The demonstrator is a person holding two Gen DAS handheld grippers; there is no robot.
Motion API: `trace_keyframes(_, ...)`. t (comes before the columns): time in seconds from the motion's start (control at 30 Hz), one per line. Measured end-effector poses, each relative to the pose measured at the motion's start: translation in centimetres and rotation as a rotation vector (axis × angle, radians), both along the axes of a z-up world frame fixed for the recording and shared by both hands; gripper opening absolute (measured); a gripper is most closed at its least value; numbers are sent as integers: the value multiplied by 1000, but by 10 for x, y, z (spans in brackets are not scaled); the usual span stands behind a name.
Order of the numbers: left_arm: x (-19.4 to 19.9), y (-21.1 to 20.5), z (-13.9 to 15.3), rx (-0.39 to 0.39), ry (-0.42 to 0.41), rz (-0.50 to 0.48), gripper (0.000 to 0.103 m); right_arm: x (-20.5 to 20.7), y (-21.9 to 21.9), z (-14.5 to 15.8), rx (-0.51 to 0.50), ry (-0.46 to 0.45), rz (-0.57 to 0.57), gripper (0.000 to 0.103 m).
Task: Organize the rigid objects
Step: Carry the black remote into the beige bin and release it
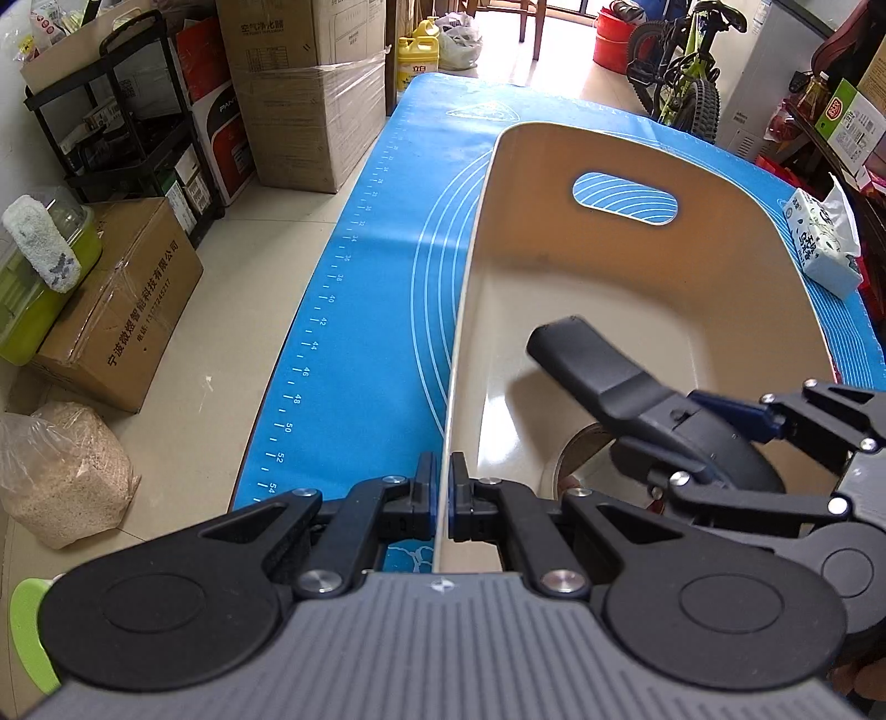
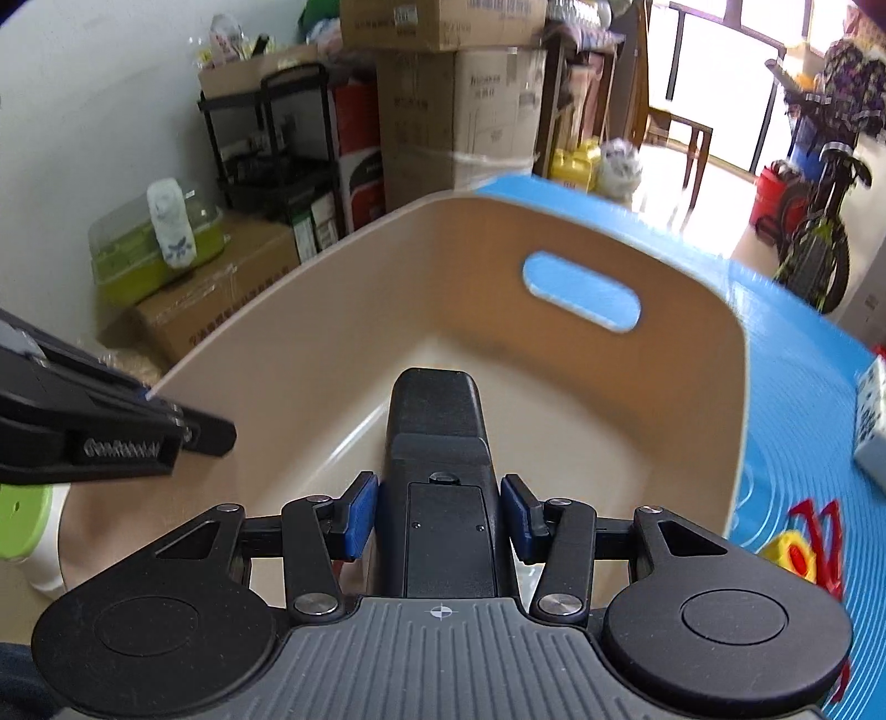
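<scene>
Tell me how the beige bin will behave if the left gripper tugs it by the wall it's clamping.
The beige bin has a thin wall pinched by the left gripper, so that wall will probably flex before the bin moves. Its smooth, glossy plastic may slip in the pads. Nearly empty, on the blue mat, it likely slides or tilts easily.

A lived-in home storeroom: stacked brown cardboard boxes (image 1: 310,94), a green children's bicycle (image 1: 684,72) and yellow detergent jugs (image 1: 419,52) far beyond the fingers.
</scene>
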State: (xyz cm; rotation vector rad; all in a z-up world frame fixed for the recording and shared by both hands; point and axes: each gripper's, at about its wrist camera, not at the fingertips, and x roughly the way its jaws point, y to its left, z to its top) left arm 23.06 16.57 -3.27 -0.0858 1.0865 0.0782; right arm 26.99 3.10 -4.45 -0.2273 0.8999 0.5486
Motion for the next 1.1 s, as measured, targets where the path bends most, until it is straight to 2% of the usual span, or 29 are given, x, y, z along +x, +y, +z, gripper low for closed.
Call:
trace_keyframes(0.43,0,1,0,-1,0,1,5,9,14,-20,-89,187,19,53)
trace_keyframes(0.53,0,1,0,-1,-1,0,5,12,12,-24,-92,218,11,60)
trace_keyframes(0.73,0,1,0,1,1,0,5,7,1,-14,-10,171,-1,82)
trace_keyframes(0.9,0,1,0,1,1,1,5,1,-11,4,39,134,-7,83)
trace_keyframes(1.03,0,1,0,1,0,0,5,-5,-33,23,129,82,-64,95)
trace_keyframes(1.1,0,1,0,-1,0,0,5,-8,-45,32,171,61,-101,95)
